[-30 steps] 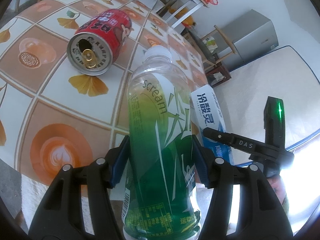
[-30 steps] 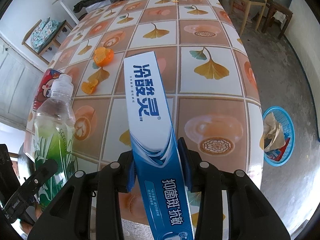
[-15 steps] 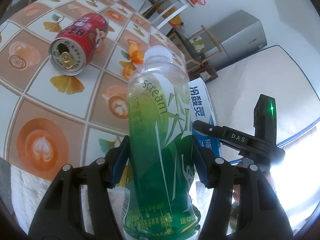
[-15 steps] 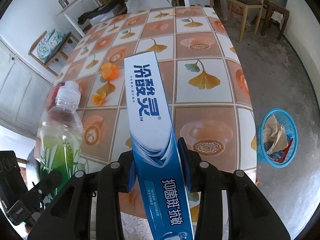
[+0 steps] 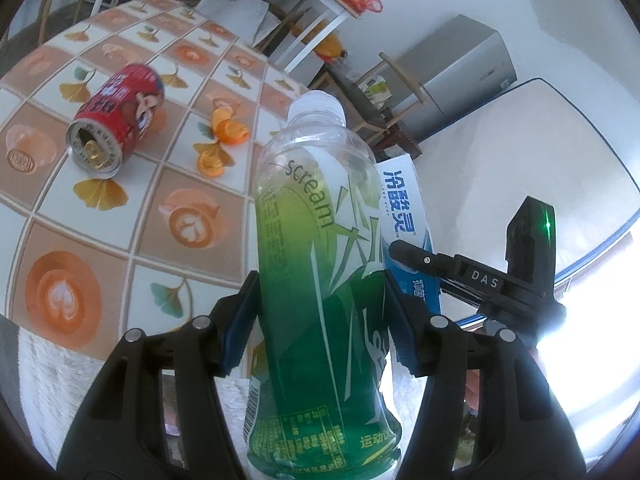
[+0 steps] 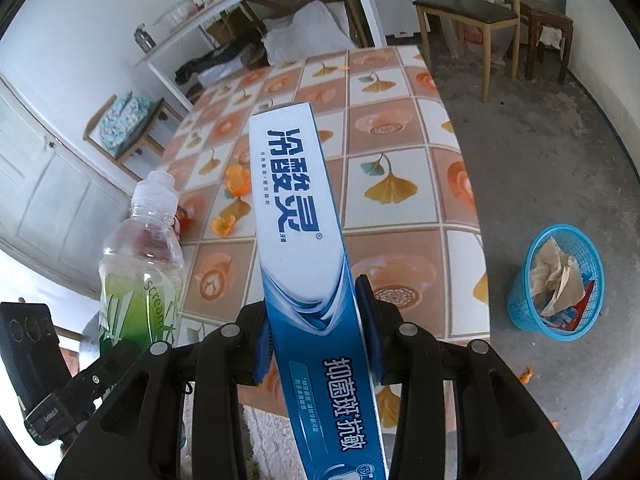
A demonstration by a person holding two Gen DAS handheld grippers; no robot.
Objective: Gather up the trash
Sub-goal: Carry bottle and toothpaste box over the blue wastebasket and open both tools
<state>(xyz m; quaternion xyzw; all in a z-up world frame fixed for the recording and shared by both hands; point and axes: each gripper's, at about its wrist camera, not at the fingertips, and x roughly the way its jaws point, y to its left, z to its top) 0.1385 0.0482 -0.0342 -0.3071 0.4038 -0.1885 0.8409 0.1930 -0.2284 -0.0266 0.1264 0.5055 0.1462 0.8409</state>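
Observation:
My left gripper (image 5: 320, 316) is shut on a green-labelled plastic bottle (image 5: 320, 264), held upright off the near edge of the table (image 5: 120, 208). My right gripper (image 6: 318, 328) is shut on a blue and white toothpaste box (image 6: 300, 216), also held off the near edge. The bottle shows in the right wrist view (image 6: 140, 272), the box in the left wrist view (image 5: 404, 208). A red drink can (image 5: 112, 120) lies on its side on the table, with orange peels (image 5: 228, 136) beside it. A blue trash basket (image 6: 560, 280) with paper in it stands on the floor, right of the table.
The table has a tiled leaf-and-cup pattern cloth. Chairs (image 6: 480, 16) stand past its far end, white shelving (image 6: 224, 12) at the back, a small bench (image 6: 128, 128) at the left. Grey concrete floor (image 6: 540, 152) lies to the right of the table.
Both grippers have drawn back and up from the table with their loads. The can and peels now look farther off, and more of the floor and basket shows.

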